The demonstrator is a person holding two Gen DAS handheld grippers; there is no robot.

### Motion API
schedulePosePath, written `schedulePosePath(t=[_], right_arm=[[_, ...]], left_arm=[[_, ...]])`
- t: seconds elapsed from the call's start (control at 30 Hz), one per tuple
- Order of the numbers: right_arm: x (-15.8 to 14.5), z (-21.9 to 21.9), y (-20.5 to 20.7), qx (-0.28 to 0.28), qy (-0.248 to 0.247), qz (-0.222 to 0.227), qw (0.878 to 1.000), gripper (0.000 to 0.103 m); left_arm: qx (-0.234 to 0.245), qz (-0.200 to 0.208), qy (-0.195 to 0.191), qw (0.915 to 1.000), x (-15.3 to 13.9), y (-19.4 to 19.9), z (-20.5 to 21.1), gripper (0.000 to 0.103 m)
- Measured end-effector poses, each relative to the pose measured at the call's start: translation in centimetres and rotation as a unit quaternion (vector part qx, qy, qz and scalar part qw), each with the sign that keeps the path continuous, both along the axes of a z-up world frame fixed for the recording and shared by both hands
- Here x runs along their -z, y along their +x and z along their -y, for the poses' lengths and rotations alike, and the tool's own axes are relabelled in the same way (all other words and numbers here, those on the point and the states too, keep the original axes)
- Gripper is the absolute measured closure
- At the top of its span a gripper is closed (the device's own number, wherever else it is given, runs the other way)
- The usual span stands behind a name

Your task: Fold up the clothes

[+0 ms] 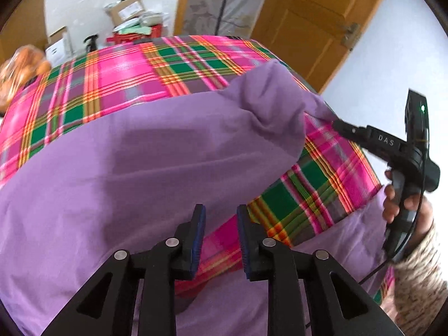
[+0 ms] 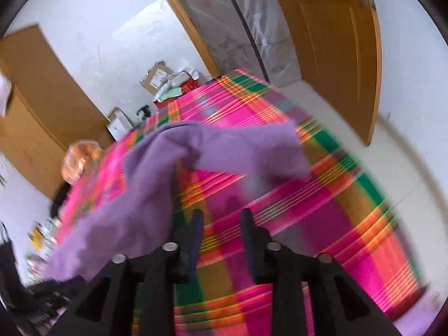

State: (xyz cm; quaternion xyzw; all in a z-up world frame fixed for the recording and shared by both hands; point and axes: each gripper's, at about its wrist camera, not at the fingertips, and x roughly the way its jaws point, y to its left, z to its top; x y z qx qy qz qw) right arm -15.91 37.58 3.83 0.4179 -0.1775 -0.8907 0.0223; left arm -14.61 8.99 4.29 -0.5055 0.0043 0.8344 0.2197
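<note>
A purple garment [image 1: 156,162] lies spread over a pink and green plaid cloth [image 1: 117,70], with one corner folded over in a rumpled flap [image 1: 268,98]. My left gripper [image 1: 221,218] hovers open over the garment's near edge, with nothing between its fingers. A hand [image 1: 403,207] holds my right gripper [image 1: 337,125] at the right, its tip beside the flap's edge. In the blurred right wrist view, the right gripper [image 2: 221,221] stands open above bare plaid [image 2: 280,210]. The purple flap [image 2: 238,148] lies ahead of it, apart from the fingers.
Cardboard boxes [image 1: 126,8] and a red crate [image 1: 131,37] stand beyond the far edge. A wooden door [image 1: 316,19] and a zipped plastic cover [image 1: 221,0] are behind. An orange bag [image 1: 19,67] sits at the far left corner. White floor [image 1: 378,84] lies to the right.
</note>
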Motion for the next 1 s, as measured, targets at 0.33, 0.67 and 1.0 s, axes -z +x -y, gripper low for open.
schedulePosePath(t=[0.33,0.67,1.0], right_arm=[[-0.1,-1.1,-2.4,-0.058,0.127,-0.026,0.990,0.065],[2.1,-1.1,-5.0,-0.090,0.139,-0.009,0.986,0.062],[2.8,-0.5,-5.1,-0.090,0.171,-0.003,0.981,0.094]], left_arm=[[0.061,-0.043,-0.072,0.9946,0.9,-1.8,-7.0,0.077],[0.075,-0.057,-0.130,0.9871,2.6,-2.2,-8.8,0.075],[0.085,-0.069,-0.134,0.9849,2.9,-1.5,-8.9,0.075]])
